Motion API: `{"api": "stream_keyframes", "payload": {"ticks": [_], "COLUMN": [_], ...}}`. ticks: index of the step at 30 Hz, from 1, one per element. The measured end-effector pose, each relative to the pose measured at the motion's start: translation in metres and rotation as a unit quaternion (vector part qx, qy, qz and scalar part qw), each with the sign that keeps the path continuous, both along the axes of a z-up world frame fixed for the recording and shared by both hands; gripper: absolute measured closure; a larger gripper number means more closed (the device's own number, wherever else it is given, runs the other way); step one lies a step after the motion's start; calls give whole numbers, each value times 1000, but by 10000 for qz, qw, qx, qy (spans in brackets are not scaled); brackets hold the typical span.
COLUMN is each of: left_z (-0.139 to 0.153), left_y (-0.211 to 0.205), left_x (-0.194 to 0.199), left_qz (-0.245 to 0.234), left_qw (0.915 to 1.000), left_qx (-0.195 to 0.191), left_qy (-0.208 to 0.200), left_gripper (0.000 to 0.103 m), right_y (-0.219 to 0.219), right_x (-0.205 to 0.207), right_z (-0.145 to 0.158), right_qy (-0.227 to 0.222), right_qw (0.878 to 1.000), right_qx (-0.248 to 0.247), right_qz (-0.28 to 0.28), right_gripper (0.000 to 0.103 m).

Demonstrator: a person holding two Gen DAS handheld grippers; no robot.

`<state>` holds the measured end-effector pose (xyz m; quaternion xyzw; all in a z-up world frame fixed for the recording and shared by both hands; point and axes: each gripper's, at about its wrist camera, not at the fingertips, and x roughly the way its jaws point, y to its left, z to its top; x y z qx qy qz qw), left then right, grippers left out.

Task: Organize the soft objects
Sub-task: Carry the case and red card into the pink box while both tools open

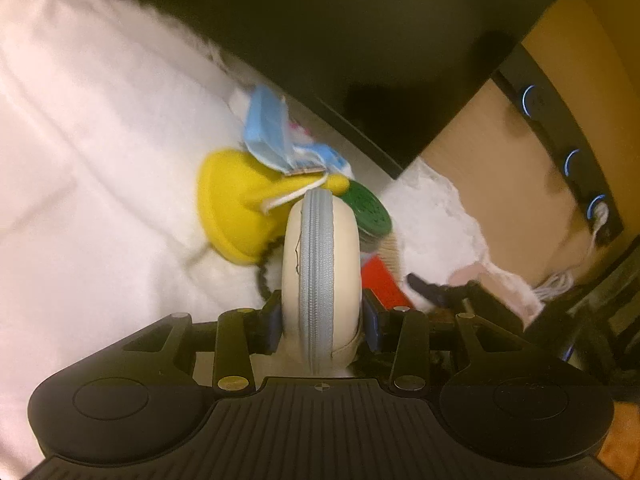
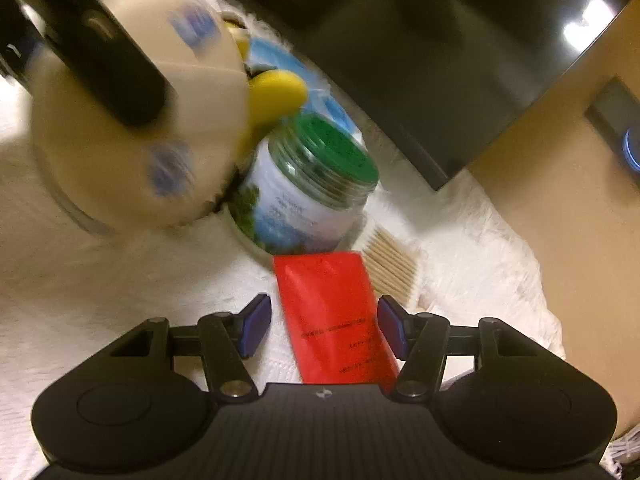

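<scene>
A round cream zip pouch (image 1: 320,264) with a grey-blue zipper stands on edge between the pads of my left gripper (image 1: 322,328), which is shut on it. The right wrist view shows that same pouch (image 2: 132,140) blurred at upper left, lifted over the white cloth. My right gripper (image 2: 325,326) stands open with a flat red packet (image 2: 332,320) lying between its blue pads; the left pad is clear of it. Behind the pouch lie a yellow soft toy (image 1: 232,208) and a blue face mask (image 1: 266,136).
A jar with a green lid (image 2: 312,188) stands just beyond the red packet, with a bundle of cotton swabs (image 2: 392,264) to its right. A large black panel (image 2: 440,60) overhangs the back. White fluffy cloth (image 2: 120,280) covers the surface; a tan wall (image 2: 580,240) is on the right.
</scene>
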<state>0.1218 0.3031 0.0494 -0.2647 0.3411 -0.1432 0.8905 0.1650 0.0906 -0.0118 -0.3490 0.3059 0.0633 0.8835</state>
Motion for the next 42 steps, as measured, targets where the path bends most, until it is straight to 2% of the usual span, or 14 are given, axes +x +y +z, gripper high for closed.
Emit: {"api": "stream_keyframes", "payload": {"ticks": [3,4,5,6,13,18,22,24,29,34,37,39,40,42], "left_z": [9,11,14,17,37,68,103,118,134,139,121,94,82,62], "left_y": [0,-1,-1,-3,-17,-19,-33,-47,-112,-210,-268,-304,-320,-339], "left_x": [-3,-3,-4,-5,-8,9,36,44,62,83,121,135,135,130], "left_qz": [43,60,66,61,-59,-107,-224,-419,-1187,-2330,-3032,-3115,-3023,-2964], "left_qw": [9996,9995,9993,9991,9965,9913,9849,9829,9790,9637,9485,9483,9526,9547], "left_qx": [254,273,293,336,537,854,1148,1103,689,-76,-789,-585,-262,226], "left_qy": [-126,-166,-206,-253,-645,-994,-1278,-1412,-1505,-1304,-467,175,218,111], "left_gripper": [59,59,59,59,59,59,59,59,59,59,58,58,58,58], "right_y": [-4,-6,-8,-11,-23,-36,-61,-82,-136,-207,-240,-251,-254,-257], "right_x": [9,12,15,17,11,7,-7,-20,-57,-81,-87,-100,-113,-145], "right_z": [4,6,8,11,47,117,180,209,248,242,216,195,186,170], "right_qy": [211,250,257,224,-175,-437,-1025,-1321,-1911,-1722,-1386,-1267,-1240,-1233], "right_qw": [9997,9995,9992,9988,9943,9860,9745,9670,9562,9436,9419,9372,9346,9303], "right_qx": [104,142,142,180,714,1435,1829,1982,1775,1972,2105,1999,2039,2118], "right_qz": [-33,-125,-256,-398,-774,-722,-798,-907,-1329,-2029,-2220,-2562,-2638,-2730], "right_gripper": [46,55,79,84,102,103,103,103,103,102,99,84,78,55]}}
